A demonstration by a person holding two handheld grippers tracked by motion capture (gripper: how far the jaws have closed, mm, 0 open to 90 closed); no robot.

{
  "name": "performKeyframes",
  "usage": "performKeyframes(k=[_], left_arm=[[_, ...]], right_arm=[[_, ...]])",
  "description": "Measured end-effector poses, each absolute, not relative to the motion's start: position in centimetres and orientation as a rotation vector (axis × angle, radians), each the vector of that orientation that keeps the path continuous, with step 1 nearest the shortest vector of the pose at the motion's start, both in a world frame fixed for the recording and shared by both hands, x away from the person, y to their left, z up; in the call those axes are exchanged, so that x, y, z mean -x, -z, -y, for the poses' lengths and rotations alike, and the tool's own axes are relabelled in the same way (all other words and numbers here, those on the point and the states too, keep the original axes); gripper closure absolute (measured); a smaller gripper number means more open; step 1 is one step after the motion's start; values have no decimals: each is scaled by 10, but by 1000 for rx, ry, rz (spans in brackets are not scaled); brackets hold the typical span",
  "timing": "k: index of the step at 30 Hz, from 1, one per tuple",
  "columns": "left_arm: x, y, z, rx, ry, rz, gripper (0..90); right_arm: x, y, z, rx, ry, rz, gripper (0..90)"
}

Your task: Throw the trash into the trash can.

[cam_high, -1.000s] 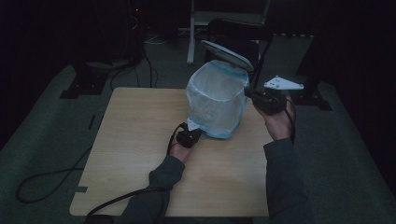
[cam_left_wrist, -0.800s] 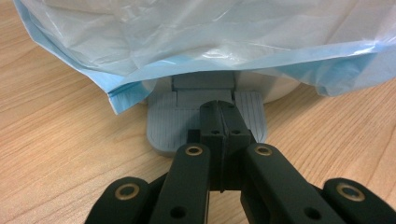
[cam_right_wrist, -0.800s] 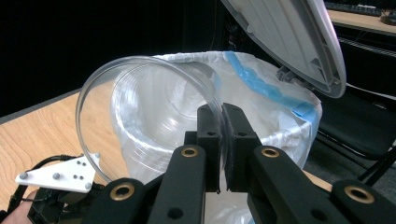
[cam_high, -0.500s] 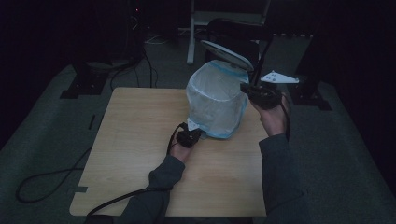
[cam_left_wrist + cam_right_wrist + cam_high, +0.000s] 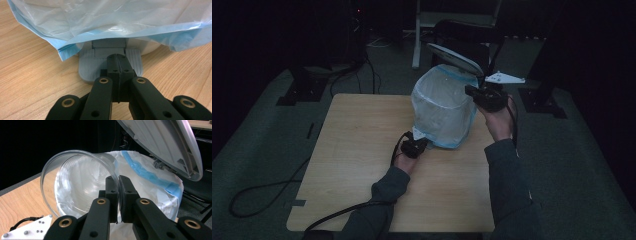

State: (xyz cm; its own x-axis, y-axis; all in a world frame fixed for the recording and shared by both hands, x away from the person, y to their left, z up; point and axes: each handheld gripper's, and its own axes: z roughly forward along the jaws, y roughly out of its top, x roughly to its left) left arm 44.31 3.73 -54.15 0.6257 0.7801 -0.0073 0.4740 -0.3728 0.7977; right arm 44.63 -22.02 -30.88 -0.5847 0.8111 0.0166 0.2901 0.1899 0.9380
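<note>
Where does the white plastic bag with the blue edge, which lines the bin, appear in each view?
High view: white plastic bag stands at centre, over the bin.
Left gripper view: it hangs across the top.
Right gripper view: centre and right, behind the clear plastic cup.
Shared landmark: the wooden table.

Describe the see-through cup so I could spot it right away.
Look at the wooden table, where a small bin lined with a white and blue bag stands with its lid up. Just above its open mouth, the right gripper pinches a clear plastic cup by its rim, the one transparent thing there.
</note>
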Motion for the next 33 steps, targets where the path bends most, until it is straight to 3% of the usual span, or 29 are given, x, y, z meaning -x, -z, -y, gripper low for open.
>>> performKeyframes(k=[30, 33], left_arm=[[-443, 541, -37, -2037, -482, -983, 900], [-443, 541, -37, -2037, -480, -984, 900]], right_arm=[[-464, 308, 208, -1058, -1381, -1994, 859], [-464, 308, 209, -1049, -1405, -1983, 630]])
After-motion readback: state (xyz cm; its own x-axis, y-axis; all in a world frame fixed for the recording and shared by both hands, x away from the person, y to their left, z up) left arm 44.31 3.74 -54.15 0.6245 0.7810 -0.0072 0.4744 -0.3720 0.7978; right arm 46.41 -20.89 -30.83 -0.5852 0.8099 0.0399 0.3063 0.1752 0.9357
